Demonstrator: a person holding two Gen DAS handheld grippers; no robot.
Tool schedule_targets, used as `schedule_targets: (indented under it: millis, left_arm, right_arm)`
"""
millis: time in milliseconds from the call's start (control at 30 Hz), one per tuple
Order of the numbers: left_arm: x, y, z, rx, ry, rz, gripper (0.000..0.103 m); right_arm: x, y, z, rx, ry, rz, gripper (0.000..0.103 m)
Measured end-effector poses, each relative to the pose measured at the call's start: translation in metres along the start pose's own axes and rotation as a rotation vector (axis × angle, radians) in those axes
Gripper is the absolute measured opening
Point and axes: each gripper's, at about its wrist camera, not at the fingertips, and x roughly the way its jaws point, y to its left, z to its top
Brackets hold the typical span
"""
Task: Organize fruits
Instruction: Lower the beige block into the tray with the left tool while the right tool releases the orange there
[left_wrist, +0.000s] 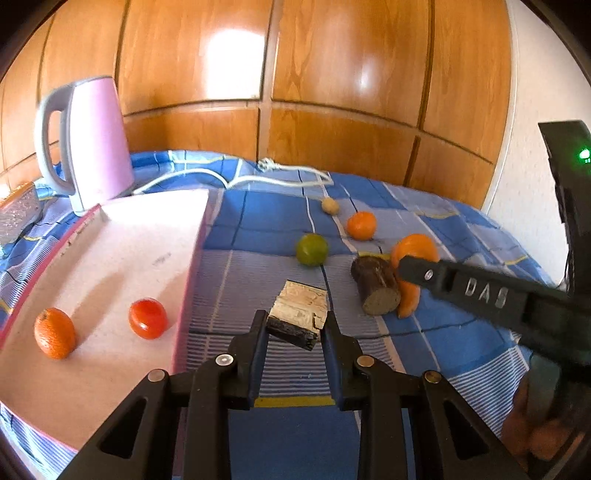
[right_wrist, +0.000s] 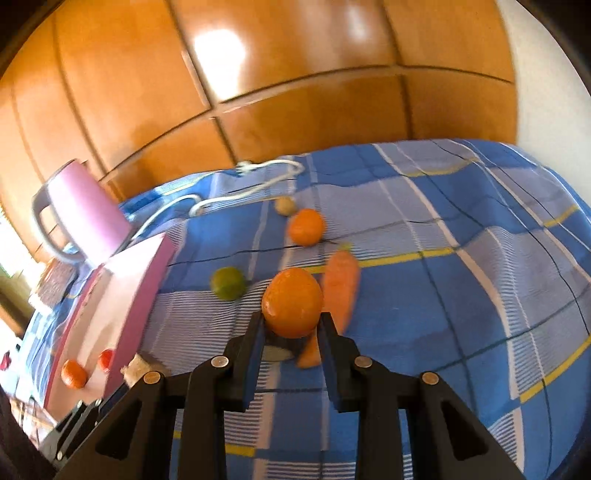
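Through my left claw (left_wrist: 293, 325), narrowly spread around a wood block (left_wrist: 298, 318) whose contact I cannot tell, I see an orange (left_wrist: 54, 333) and tomato (left_wrist: 147, 318) on the pink board (left_wrist: 110, 258). My right claw (right_wrist: 291, 325) clamps an orange (right_wrist: 292, 302) above the blue checked cloth (right_wrist: 443, 295), a carrot (right_wrist: 338, 288) beside it, wooden cupboards behind.

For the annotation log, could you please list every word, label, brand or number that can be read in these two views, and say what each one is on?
"DAS" – raised letters on the black finger of the right gripper, seen in the left wrist view; the last letter is slightly blurred.
A small dark mark on the pink board is too small to read.
No readable text on the pink kettle or anything in the right wrist view.
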Motion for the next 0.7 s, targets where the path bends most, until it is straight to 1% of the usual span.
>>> schedule_targets:
  millis: [100,167,333,567,700]
  left_arm:
    - [-0.011,0.005,0.004,-0.018,-0.053,0.018,0.028]
    - [-0.016,0.01,0.006,-0.037,-0.073,0.028,0.028]
    - [-0.027,0.032,0.011,-0.121,-0.127,0.102,0.028]
    - [-0.037,0.055,0.013,-0.203,-0.153,0.18,0.028]
    - [-0.043,0.067,0.013,-0.236,-0.164,0.253,0.028]
  right_arm:
    - [-0.004,0.012,-0.002,-0.048,-0.012,0.04,0.029]
    - [-0.006,0.022,-0.004,-0.09,-0.019,0.064,0.029]
    - [-0.01,0.049,-0.011,-0.194,-0.039,0.112,0.029]
    - [-0.008,0.076,-0.021,-0.299,-0.035,0.151,0.029]
    - [-0.006,0.088,-0.026,-0.329,-0.025,0.178,0.029]
